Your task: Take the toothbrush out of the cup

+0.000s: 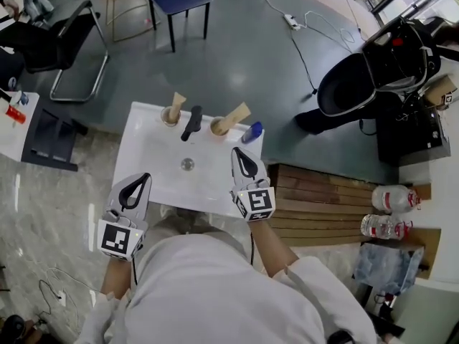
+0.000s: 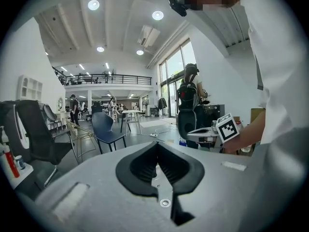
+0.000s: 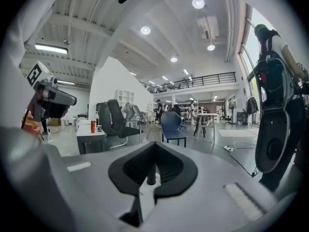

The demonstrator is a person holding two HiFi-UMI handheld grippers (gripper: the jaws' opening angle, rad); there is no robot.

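Left gripper (image 1: 145, 178) and right gripper (image 1: 237, 153) both closed, empty.
Risk: arriving unopened, jaws would shove the cup (image 1: 218, 127) over instead of gripping.

White basin top (image 1: 143, 165) bears left cup (image 1: 170, 117), right cup (image 1: 218, 127), black tap (image 1: 192, 122), blue object (image 1: 252, 132).

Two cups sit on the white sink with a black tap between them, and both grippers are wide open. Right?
No. The left gripper and the right gripper have their fingers shut, as each gripper view shows. The two cups do sit on the white sink with the black tap between them.
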